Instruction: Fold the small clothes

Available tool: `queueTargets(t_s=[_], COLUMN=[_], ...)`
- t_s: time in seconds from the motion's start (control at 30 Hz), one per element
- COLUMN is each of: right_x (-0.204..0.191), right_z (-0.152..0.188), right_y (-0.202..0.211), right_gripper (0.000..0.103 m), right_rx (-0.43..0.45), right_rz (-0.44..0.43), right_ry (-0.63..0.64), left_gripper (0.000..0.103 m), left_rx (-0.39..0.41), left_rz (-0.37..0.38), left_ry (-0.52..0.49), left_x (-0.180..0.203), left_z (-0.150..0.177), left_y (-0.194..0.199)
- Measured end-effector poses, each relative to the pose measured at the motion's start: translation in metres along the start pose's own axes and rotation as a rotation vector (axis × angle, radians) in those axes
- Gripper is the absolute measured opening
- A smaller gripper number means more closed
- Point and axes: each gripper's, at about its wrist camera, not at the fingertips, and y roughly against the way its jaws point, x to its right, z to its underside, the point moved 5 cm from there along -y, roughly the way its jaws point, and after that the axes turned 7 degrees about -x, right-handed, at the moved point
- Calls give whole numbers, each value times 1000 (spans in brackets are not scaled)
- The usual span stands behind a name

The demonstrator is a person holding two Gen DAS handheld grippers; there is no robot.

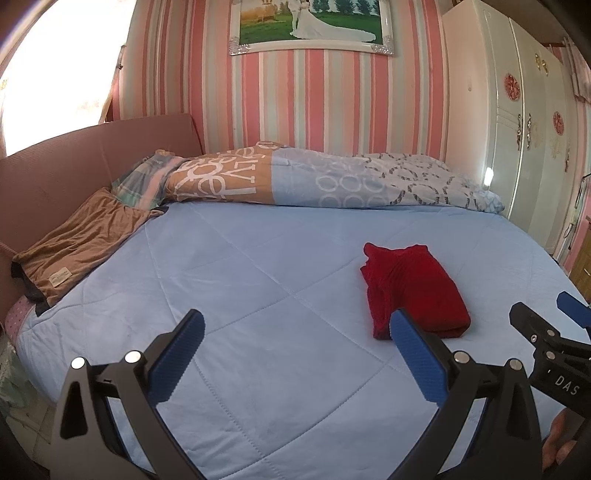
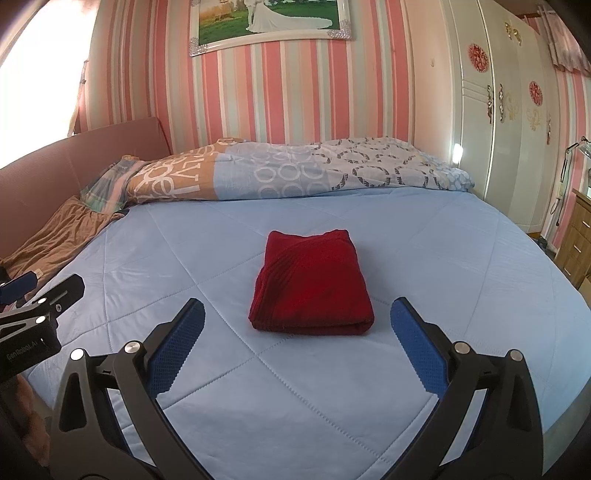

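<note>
On the bed [image 2: 424,258], folded red garment [image 2: 314,284].

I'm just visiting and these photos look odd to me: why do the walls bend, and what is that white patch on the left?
Left wrist view: fisheye lens bows the striped wallpaper; the window is blown out to white. Right wrist view: same bowing at the wardrobe, window overexposed again; the red folded garment stays sharp and evenly lit.

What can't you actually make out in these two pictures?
- Red garment: its type; folded layers hide it, both views.
- Wedding picture: top cut off by the frame edge, both views.
- Brown cloth label: too small, left view.
- Window: blown out white, both views.
</note>
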Motion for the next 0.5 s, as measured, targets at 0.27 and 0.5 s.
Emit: queueTargets(t_s=[0.27, 0.5], right_x=[-2, -3], right_z=[-2, -3], right_y=[0, 0], right_gripper=[100, 100], right_rx=[1, 2], right_rz=[0, 1], right_ry=[9, 11], left_gripper=[101, 101], left_rx=[-1, -3], left_rz=[-10, -16], left_ry=[-21, -36], left_x=[2, 5], left_z=[2, 2], left_y=[-1, -1])
